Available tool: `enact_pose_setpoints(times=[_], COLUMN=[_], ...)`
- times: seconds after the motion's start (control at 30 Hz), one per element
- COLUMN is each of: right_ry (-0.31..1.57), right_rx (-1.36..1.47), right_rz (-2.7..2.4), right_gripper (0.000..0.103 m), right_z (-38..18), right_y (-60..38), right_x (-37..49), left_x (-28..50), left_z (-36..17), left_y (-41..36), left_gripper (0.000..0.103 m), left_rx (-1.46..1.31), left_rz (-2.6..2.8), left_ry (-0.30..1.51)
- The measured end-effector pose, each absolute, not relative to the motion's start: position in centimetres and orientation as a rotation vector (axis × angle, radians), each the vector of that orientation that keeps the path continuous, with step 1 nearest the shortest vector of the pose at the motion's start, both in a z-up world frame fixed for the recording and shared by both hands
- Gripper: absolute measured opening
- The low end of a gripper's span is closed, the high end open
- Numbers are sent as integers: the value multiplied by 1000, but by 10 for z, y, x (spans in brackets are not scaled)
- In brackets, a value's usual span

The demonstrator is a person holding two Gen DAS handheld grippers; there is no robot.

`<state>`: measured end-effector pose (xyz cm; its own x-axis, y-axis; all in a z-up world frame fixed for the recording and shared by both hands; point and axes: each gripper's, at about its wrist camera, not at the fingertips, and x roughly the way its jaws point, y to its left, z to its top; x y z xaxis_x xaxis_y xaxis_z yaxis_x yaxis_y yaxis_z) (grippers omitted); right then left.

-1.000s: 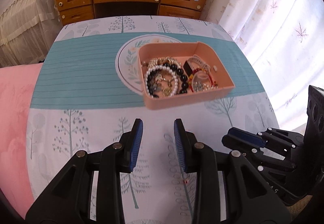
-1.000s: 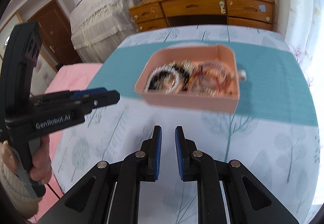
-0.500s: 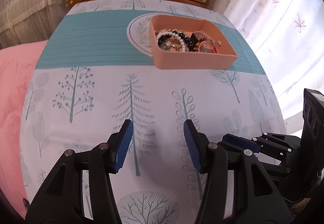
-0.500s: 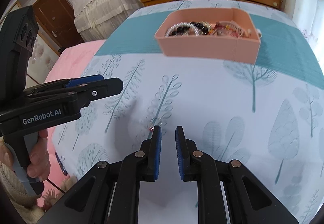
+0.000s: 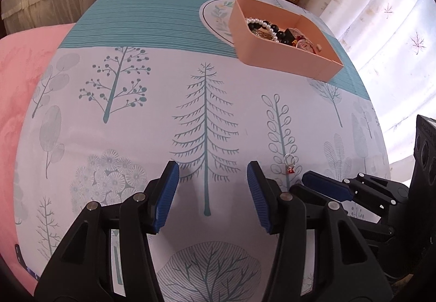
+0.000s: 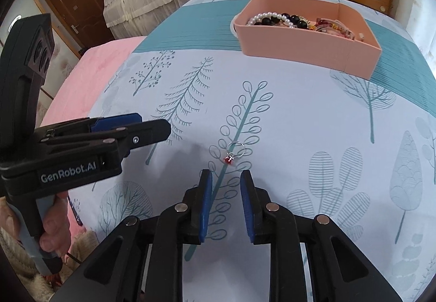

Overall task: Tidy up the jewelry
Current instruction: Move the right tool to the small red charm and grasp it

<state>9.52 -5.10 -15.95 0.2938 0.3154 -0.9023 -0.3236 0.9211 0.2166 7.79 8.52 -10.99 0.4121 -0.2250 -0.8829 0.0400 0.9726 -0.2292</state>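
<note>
Change: both hands have dropped toward the cloth (image 6: 313, 122) and back from the tray (image 6: 308, 40), which sat close ahead a second ago.
Left tongs (image 5: 212, 193): jaws just widened, about half open, nothing between them.
Right tongs (image 6: 224, 197): just parted to a narrow gap, empty.
Ring (image 6: 234, 152): loose on the cloth, red charm attached, at 12 o'clock just past the right tips; 2 o'clock of the left tongs.
Meaning: likely the ring is next for the tray.
Tray: at 1 o'clock, well apart, holding beads (image 6: 272, 18).
Obstacles: none between; the ring lies flat, a hard pinch.
</note>
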Motion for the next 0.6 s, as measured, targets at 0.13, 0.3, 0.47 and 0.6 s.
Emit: enact_pose_setpoints(times=[0.13,0.3,0.47,0.6], right_ry=[1187,1165,1141,1121], right_rx=[-38,-78,-112,-143], right_rz=[418,409,403,402], right_gripper=[21,21,21,21], right_z=[-163,-163,-164,-165], right_y=[-43,-38,-31,-26], right_x=[97,100,103,102], left_x=[78,79,80,81], left_z=[-111,-114,-118,-119], left_y=[87,90,94,97], left_gripper=[49,49,49,49], left_rx=[-188,-202,-219,-231], left_rz=[-169,-175,-176,-178], left_ry=[1131,1134,1142,1142])
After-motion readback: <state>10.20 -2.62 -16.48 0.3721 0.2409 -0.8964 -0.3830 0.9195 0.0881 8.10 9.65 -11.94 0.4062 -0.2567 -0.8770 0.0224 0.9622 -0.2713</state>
